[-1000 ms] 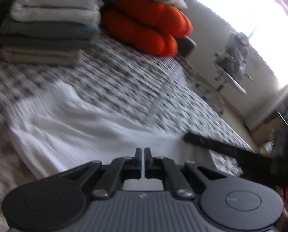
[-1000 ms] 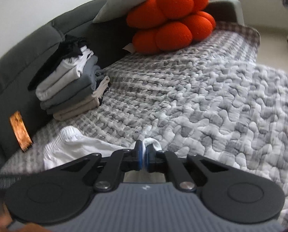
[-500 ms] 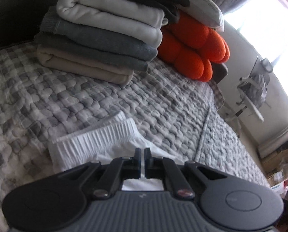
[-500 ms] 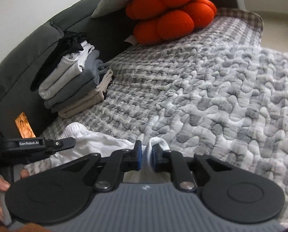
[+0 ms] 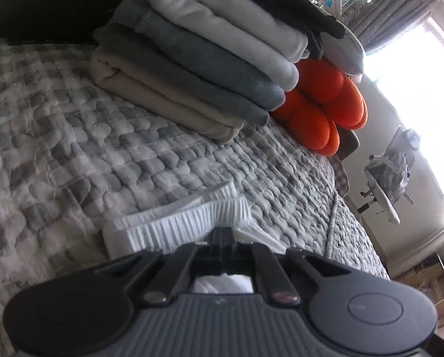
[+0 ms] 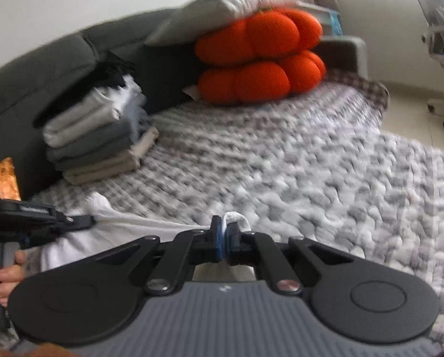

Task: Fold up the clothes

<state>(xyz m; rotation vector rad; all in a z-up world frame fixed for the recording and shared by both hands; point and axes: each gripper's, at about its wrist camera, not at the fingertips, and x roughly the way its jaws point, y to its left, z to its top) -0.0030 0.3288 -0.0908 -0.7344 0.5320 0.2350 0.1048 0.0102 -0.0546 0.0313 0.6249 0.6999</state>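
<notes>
A white garment with a ribbed elastic waistband [image 5: 174, 226] lies on the grey quilted bedcover [image 5: 73, 148]. My left gripper [image 5: 223, 233] is shut on the white garment just behind the waistband. My right gripper [image 6: 223, 232] is shut on another edge of the same white garment [image 6: 126, 232], with a small fold of cloth sticking up past the fingertips. The left gripper also shows at the left of the right wrist view [image 6: 43, 217], resting on the garment.
A stack of folded grey, beige and black clothes [image 5: 198, 65] stands at the back by the dark sofa back [image 6: 58, 68]. Orange round cushions [image 6: 260, 59] lie under a grey pillow [image 6: 222, 12]. An ironing board [image 5: 385, 178] stands on the floor beyond.
The left gripper has moved closer to the folded stack, carrying the waistband edge with it. The right gripper has swung a little, keeping its hold on the garment.
</notes>
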